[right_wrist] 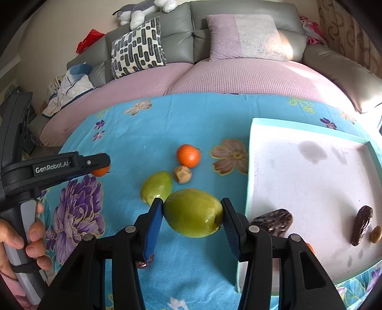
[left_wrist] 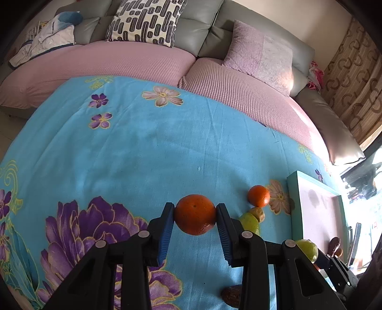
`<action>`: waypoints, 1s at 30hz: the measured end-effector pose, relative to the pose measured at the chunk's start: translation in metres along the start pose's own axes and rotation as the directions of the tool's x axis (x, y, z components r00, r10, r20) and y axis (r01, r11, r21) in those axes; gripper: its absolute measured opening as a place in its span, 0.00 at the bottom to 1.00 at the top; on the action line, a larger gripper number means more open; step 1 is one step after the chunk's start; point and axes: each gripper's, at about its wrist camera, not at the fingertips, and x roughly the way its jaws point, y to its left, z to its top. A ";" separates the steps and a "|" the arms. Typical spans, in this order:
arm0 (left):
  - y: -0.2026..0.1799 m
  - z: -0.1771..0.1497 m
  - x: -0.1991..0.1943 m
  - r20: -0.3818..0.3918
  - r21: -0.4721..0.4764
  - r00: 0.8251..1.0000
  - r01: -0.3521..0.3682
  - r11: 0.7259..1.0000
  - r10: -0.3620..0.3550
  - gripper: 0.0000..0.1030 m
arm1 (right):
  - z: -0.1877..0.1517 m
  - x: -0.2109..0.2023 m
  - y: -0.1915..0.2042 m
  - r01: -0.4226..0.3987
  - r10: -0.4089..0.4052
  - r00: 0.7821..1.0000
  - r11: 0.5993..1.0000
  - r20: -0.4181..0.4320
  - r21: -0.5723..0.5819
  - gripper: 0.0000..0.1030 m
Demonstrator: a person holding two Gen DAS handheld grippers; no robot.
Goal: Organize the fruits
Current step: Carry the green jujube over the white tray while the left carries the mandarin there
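My left gripper (left_wrist: 195, 215) is shut on a large orange (left_wrist: 195, 214), held above the blue floral cloth (left_wrist: 143, 147). My right gripper (right_wrist: 193, 212) is shut on a green fruit (right_wrist: 193, 213) just left of the teal-rimmed tray (right_wrist: 253, 133). On the cloth lie a small orange (right_wrist: 188, 155), a tan walnut-like fruit (right_wrist: 182, 174) and a second green fruit (right_wrist: 157, 186). Two dark dates (right_wrist: 274, 221) (right_wrist: 362, 224) and a small tan slice (right_wrist: 376, 234) rest in the tray. The left gripper (right_wrist: 101, 164) also shows at the left of the right wrist view, held by a hand (right_wrist: 21, 240).
A sofa with pink seat covers (left_wrist: 124, 59) runs behind the table, with a patterned cushion (left_wrist: 145, 20), a pink cushion (left_wrist: 259, 56) and folded clothes (left_wrist: 45, 40). A dark date (left_wrist: 231, 295) lies on the cloth under my left gripper. A curtain (left_wrist: 353, 78) hangs at right.
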 end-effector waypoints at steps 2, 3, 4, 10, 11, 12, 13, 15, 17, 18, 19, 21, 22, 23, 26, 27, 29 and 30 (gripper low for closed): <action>-0.007 -0.001 -0.002 0.002 0.016 1.000 0.012 1.000 -0.012 0.37 | 0.003 -0.006 -0.014 0.024 -0.024 1.000 0.999 0.017 0.032 0.49; -0.011 -0.001 -0.003 0.002 0.025 1.000 0.020 1.000 -0.020 0.37 | 0.004 -0.009 -0.021 0.037 -0.038 0.999 0.998 0.026 0.048 0.49; -0.016 -0.002 -0.003 0.000 0.034 1.000 0.028 0.999 -0.028 0.37 | 0.005 -0.013 -0.029 0.049 -0.051 0.998 0.997 0.034 0.067 0.49; -0.050 -0.012 -0.003 -0.019 0.112 0.997 0.082 0.990 -0.080 0.37 | 0.008 -0.032 -0.080 0.146 -0.162 0.984 0.972 0.070 0.184 0.49; -0.057 -0.014 -0.002 -0.024 0.127 0.996 0.090 0.988 -0.088 0.37 | 0.008 -0.036 -0.089 0.158 -0.177 0.981 0.966 0.075 0.205 0.49; -0.063 -0.017 -0.002 -0.027 0.142 0.995 0.099 0.985 -0.096 0.37 | 0.008 -0.040 -0.098 0.168 -0.190 0.979 0.959 0.079 0.227 0.49; -0.070 -0.019 -0.002 -0.032 0.157 0.994 0.110 0.982 -0.106 0.37 | 0.008 -0.044 -0.106 0.179 -0.204 0.975 0.952 0.082 0.247 0.49; -0.084 -0.024 -0.001 -0.041 0.188 0.991 0.131 0.973 -0.125 0.37 | 0.007 -0.050 -0.119 0.211 -0.242 0.967 0.939 0.085 0.272 0.49; -0.098 -0.030 0.000 -0.049 0.221 0.989 0.150 0.964 -0.142 0.37 | 0.007 -0.056 -0.129 0.246 -0.281 0.956 0.926 0.088 0.287 0.49; -0.104 -0.033 0.000 -0.052 0.236 0.987 0.158 0.959 -0.150 0.37 | 0.007 -0.059 -0.135 0.257 -0.295 0.951 0.920 0.090 0.295 0.49; -0.110 -0.035 0.000 -0.055 0.251 0.986 0.167 0.954 -0.158 0.37 | 0.006 -0.061 -0.139 0.263 -0.303 0.948 0.916 0.093 0.303 0.49; -0.123 -0.039 0.000 -0.058 0.275 0.983 0.186 0.943 -0.176 0.37 | 0.005 -0.066 -0.148 0.265 -0.311 0.945 0.910 0.099 0.320 0.49; -0.129 -0.041 0.000 -0.056 0.287 0.981 0.194 0.938 -0.186 0.37 | 0.004 -0.068 -0.152 0.266 -0.314 0.944 0.907 0.102 0.327 0.49; -0.135 -0.043 0.000 -0.053 0.301 0.980 0.201 0.932 -0.194 0.37 | 0.004 -0.070 -0.156 0.267 -0.318 0.942 0.904 0.106 0.333 0.49; -0.152 -0.045 0.001 -0.036 0.346 0.976 0.212 0.914 -0.213 0.37 | 0.004 -0.071 -0.162 0.267 -0.320 0.941 0.902 0.111 0.340 0.49; -0.157 -0.047 0.001 -0.030 0.360 0.975 0.217 0.907 -0.221 0.37 | 0.005 -0.071 -0.163 0.267 -0.321 0.940 0.902 0.113 0.340 0.49; -0.166 -0.047 0.003 -0.017 0.381 0.971 0.225 0.897 -0.236 0.37 | 0.008 -0.070 -0.166 0.269 -0.324 0.938 0.902 0.119 0.338 0.49; -0.171 -0.047 0.004 -0.013 0.389 0.969 0.231 0.892 -0.246 0.37 | 0.010 -0.069 -0.167 0.274 -0.330 0.936 0.901 0.121 0.335 0.49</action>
